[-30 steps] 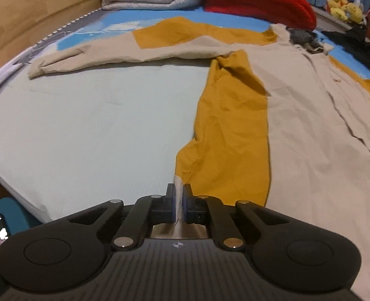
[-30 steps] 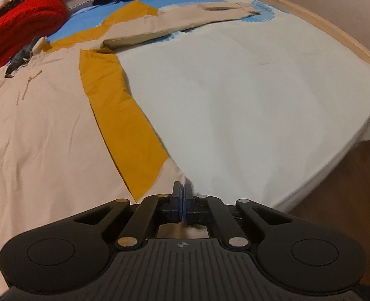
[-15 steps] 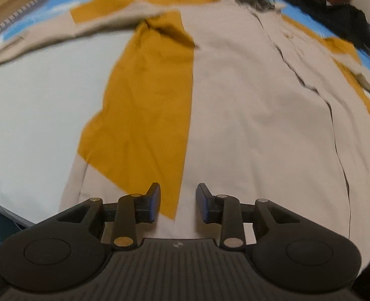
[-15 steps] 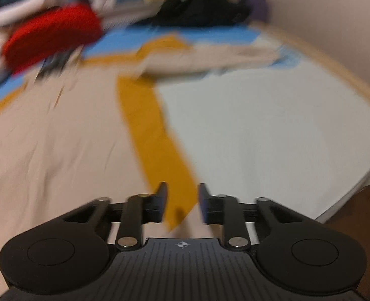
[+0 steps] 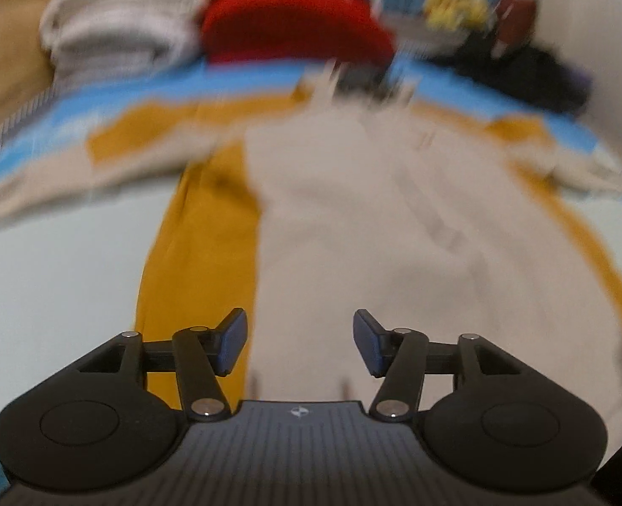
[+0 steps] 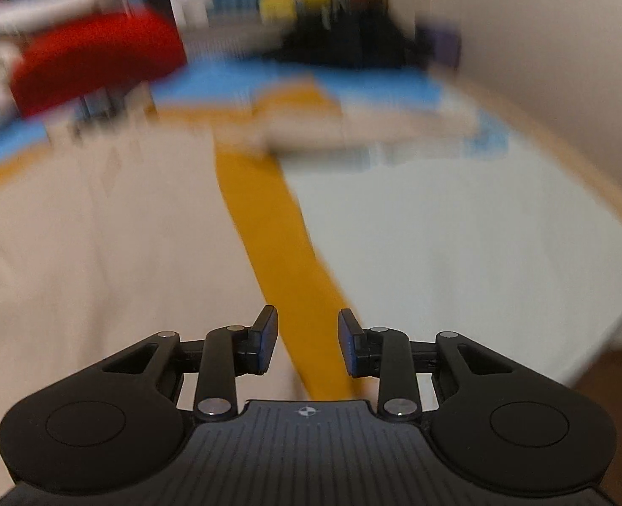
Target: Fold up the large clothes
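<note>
We look along two hand-held grippers, each seen from its own camera, over a bed; both views are blurred.

In the left wrist view, our left gripper (image 5: 300, 343) sits low in the frame with its jaws standing wide apart, having just been opening. Nothing is between them; its blue-faced pads (image 5: 234, 339) hang over the cloth without pressing on it. Beneath and beyond it lies the shirt (image 5: 353, 227), a large beige garment with mustard yellow side panels, spread flat on the pale bed sheet (image 5: 49, 278). Its front faces up, a button strip runs down the middle, and one sleeve reaches out to the left. The collar end points away from us, toward the far side of the bed.

At that far side we see a folded white quilt (image 5: 121, 29), a red knitted item (image 5: 294, 21) beside it, and a dark heap of clothes (image 5: 522, 71) further right.

In the right wrist view, our right gripper (image 6: 306, 341) is also open, though less widely, and its jaws have likewise just been opening. They hold nothing. A mustard panel of the shirt (image 6: 277, 244) runs between them from below, with beige cloth to the left and bare sheet (image 6: 458, 244) to the right. The other sleeve lies stretched out across the far part of the bed.
</note>
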Available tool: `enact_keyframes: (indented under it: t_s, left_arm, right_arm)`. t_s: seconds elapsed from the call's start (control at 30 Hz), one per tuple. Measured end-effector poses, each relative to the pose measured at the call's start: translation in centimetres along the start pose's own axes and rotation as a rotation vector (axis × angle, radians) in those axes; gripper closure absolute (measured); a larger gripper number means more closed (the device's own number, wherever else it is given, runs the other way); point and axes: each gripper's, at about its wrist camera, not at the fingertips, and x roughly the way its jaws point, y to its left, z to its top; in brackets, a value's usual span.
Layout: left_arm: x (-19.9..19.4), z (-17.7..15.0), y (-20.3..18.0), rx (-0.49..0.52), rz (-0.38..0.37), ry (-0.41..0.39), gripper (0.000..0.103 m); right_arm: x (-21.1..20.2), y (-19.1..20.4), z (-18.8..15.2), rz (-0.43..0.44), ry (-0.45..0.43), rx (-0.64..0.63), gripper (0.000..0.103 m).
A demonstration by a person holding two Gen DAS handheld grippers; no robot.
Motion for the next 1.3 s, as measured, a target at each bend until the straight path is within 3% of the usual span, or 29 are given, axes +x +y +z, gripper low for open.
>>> enact_keyframes:
  t_s: [0.1, 0.23, 0.37, 0.47, 0.57, 0.6, 0.67, 0.7, 0.73, 0.77, 0.93, 1.07, 1.13, 1.2, 1.3]
  left_arm:
    - [-2.1, 2.3, -1.5, -0.006, -0.059, -0.105, 0.033]
    - [-3.9, 8.1, -3.5, -0.021, -0.139, -0.217, 0.032]
    - [-4.9, 15.4, -5.2, -0.055, -0.198, -0.319, 0.032]
    - [-4.2, 19.8, -5.5, -0.054, -0.225, -0.403, 0.023]
    - [-0.5, 21.4, -5.3, -0.027, -0.148, -0.448, 0.022]
    - [1.1, 21.0, -4.8, -0.030, -0.111, -0.446, 0.021]
    - [5.0, 19.2, -3.3, -0.067, -0.038, -0.399, 0.022]
    - [7.0, 18.5, -2.8, -0.077, 0.001, -0.337, 0.027]
    - [9.1, 18.1, -2.2, -0.090, 0.047, -0.260, 0.038]
    - [10.4, 18.0, -1.6, -0.107, 0.061, -0.225, 0.040]
    - [13.4, 19.0, 2.3, -0.215, 0.117, -0.211, 0.043]
    - [14.9, 19.3, 6.9, -0.292, 0.160, -0.179, 0.056]
    - [15.9, 19.1, 9.4, -0.323, 0.194, -0.149, 0.069]
    - [16.5, 18.4, 11.8, -0.369, 0.215, -0.119, 0.070]
    - [17.5, 17.8, 15.6, -0.461, 0.247, -0.085, 0.070]
  right_arm:
    - [-2.9, 1.2, 1.6, 0.034, -0.190, -0.011, 0.070]
    - [-4.9, 2.2, 3.5, 0.070, -0.330, 0.008, 0.070]
    - [-5.8, 3.1, 4.9, 0.121, -0.411, 0.021, 0.070]
    - [-6.4, 3.5, 5.4, 0.138, -0.444, 0.015, 0.068]
    - [-6.7, 4.0, 6.7, 0.153, -0.486, 0.026, 0.063]
    - [-6.9, 4.5, 7.2, 0.147, -0.511, 0.020, 0.061]
    - [-7.2, 5.0, 8.0, 0.145, -0.556, 0.011, 0.046]
    - [-7.1, 5.4, 8.6, 0.152, -0.569, 0.005, 0.043]
    - [-6.7, 6.0, 9.5, 0.170, -0.567, -0.012, 0.037]
    - [-6.0, 6.7, 10.3, 0.189, -0.554, -0.042, 0.036]
    - [-2.6, 11.4, 15.1, 0.245, -0.543, -0.103, 0.036]
    - [-0.2, 14.9, 18.4, 0.304, -0.524, -0.087, 0.036]
    - [1.0, 16.0, 18.2, 0.339, -0.541, -0.096, 0.036]
    - [2.4, 16.7, 17.4, 0.362, -0.526, -0.108, 0.037]
    - [4.8, 17.6, 16.6, 0.378, -0.407, -0.093, 0.040]
